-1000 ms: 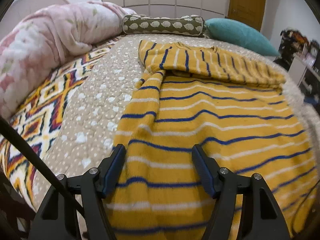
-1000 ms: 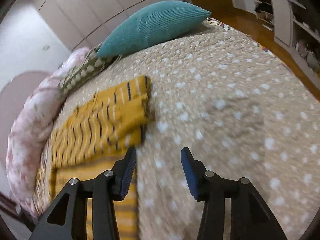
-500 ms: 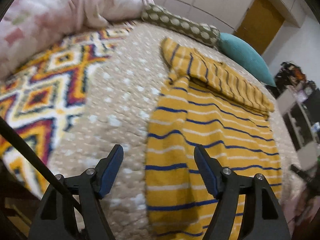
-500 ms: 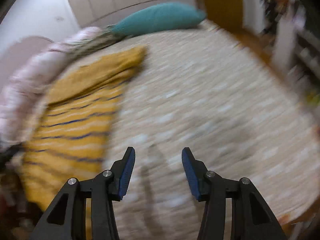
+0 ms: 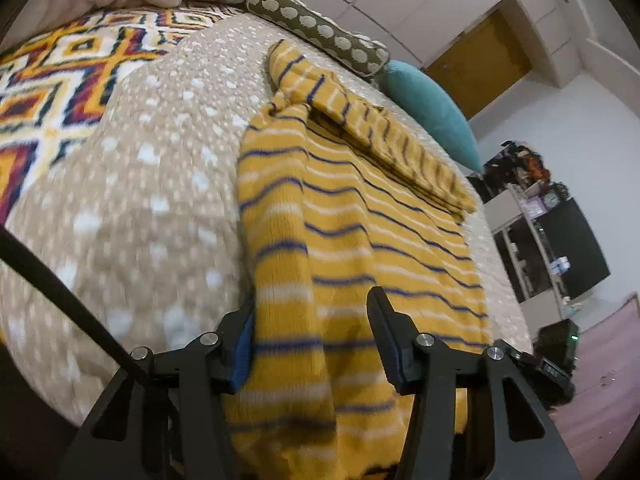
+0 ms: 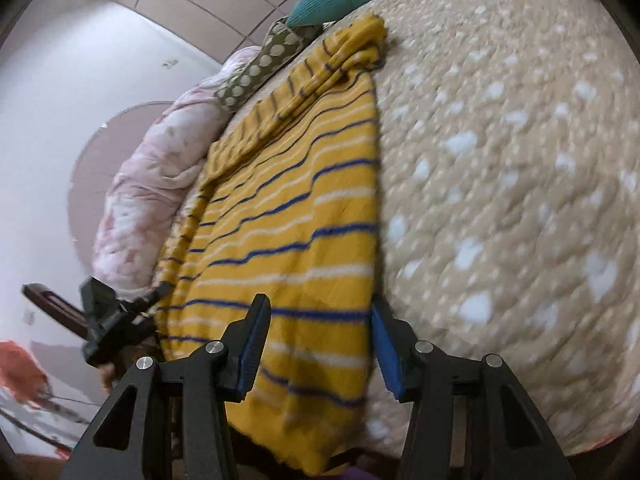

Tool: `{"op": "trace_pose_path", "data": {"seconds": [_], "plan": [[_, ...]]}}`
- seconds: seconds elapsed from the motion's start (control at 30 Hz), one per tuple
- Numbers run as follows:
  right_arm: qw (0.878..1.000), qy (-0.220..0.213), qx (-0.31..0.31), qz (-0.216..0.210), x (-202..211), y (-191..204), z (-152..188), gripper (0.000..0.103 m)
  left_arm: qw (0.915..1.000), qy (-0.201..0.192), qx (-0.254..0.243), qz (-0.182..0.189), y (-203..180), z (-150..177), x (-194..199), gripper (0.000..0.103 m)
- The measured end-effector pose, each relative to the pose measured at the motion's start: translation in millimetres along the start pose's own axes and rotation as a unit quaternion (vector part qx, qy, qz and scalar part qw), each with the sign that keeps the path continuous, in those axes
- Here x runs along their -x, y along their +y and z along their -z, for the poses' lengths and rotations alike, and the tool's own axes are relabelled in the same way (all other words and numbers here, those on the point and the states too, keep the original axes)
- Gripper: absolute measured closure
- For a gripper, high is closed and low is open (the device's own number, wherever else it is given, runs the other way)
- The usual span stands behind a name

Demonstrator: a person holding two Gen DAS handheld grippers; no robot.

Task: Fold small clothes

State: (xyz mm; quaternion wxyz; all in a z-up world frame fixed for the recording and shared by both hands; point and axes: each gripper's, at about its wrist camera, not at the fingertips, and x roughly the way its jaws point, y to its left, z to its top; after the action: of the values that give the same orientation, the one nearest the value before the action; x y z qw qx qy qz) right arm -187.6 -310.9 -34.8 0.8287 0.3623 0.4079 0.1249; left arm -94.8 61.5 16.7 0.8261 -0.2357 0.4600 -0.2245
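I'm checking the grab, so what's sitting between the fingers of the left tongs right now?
In the left wrist view, the near hem of the yellow striped sweater lies between the fingers of the left tongs, which have just been closing; no grip shows yet.

The sweater's (image 5: 360,240) hem is cut off by the bottom edge; the bedspread (image 5: 140,200) beside it is blurred.

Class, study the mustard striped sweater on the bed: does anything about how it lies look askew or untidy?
Yes. The mustard knitted sweater with blue and white stripes is not flat: its left edge is rolled into a thick ridge, and the sleeves folded across the top lie bunched and slanted. Its hem hangs over the edge of the beige dotted quilt.
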Motion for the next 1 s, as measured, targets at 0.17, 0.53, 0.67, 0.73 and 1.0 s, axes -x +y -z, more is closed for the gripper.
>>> {"op": "trace_pose_path", "data": {"seconds": [0.17, 0.53, 0.67, 0.73, 1.0], "plan": [[0.994, 0.024, -0.058, -0.093, -3.8, -14.0, 23.0, 0.049, 0.9991, 0.02, 0.018, 0.032, 0.1, 28.4, 11.9, 0.053], [0.996, 0.071, -0.03, -0.052, -25.5, 12.2, 63.7, 0.066, 0.9985, 0.049, -0.009, -0.022, -20.4, 49.4, 2.4, 0.076], [0.997, 0.078, -0.015, -0.016, -23.8, 22.6, 61.0, 0.093, 0.9985, 0.044, 0.003, -0.033, -19.1, 43.0, 17.1, 0.09], [0.997, 0.082, -0.001, -0.011, -16.3, 30.2, 61.2, 0.094, 0.9988, 0.03, -0.005, -0.039, -24.2, 38.2, 32.4, 0.091], [0.994, 0.094, 0.059, -0.006, 22.9, 53.2, 80.2, 0.097, 0.9995, 0.014, -0.007, -0.027, -32.6, 47.5, 73.2, 0.099]]}}
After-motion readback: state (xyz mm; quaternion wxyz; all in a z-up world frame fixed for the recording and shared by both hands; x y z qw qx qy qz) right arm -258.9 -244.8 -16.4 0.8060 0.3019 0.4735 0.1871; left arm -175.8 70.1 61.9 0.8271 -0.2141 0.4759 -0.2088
